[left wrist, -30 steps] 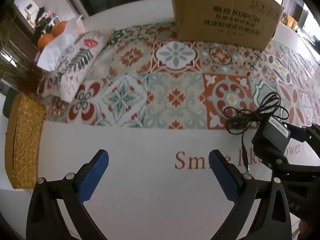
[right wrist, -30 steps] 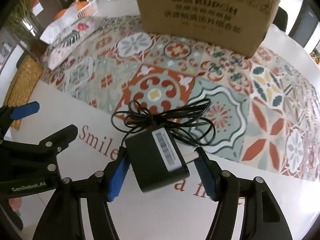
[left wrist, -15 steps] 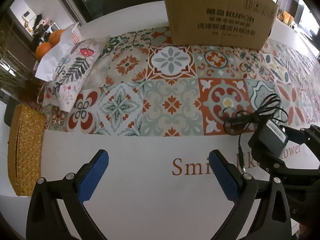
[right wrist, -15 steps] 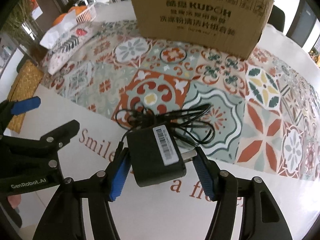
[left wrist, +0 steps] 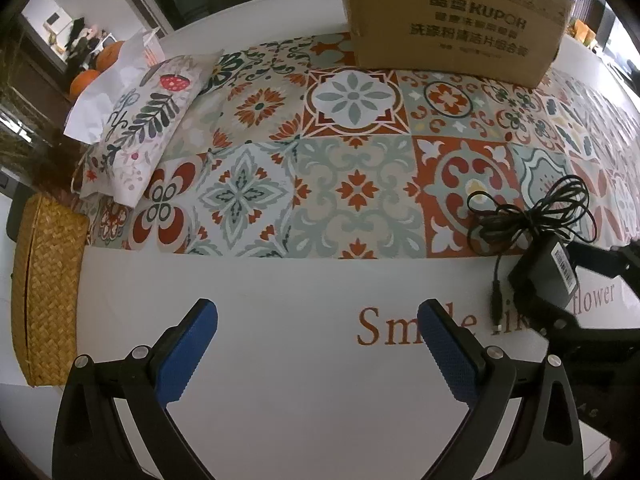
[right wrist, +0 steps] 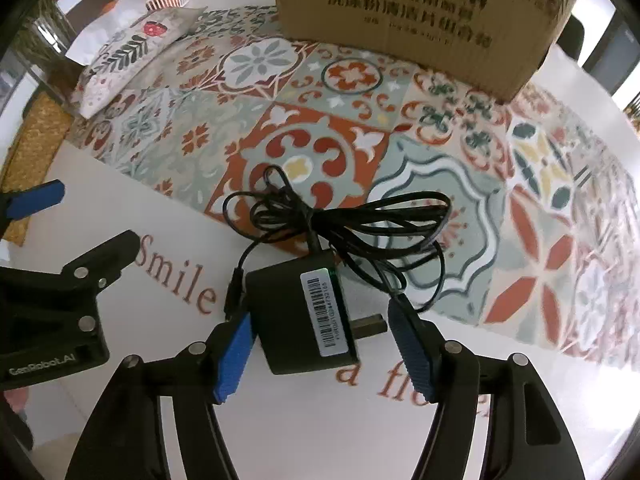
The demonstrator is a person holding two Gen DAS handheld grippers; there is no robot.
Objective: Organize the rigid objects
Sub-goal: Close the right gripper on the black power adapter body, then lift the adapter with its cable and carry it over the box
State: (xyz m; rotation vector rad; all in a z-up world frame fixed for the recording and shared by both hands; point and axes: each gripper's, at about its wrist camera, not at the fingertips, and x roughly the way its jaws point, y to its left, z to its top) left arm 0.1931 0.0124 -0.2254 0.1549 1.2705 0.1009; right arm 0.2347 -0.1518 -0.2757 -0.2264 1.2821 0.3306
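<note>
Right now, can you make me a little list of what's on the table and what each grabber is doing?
Right gripper: closed on the black power adapter by its body and plug prongs
Cable: bundled, trailing from the adapter
Left gripper: open, holding nothing
Cardboard box: at the far side, on the patterned tablecloth
Floral pouch: far left
Woven basket: left edge

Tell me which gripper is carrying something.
The right gripper: the black power adapter sits between its blue fingers with its cable bundled ahead. The left gripper is wide open over bare white tablecloth.
</note>
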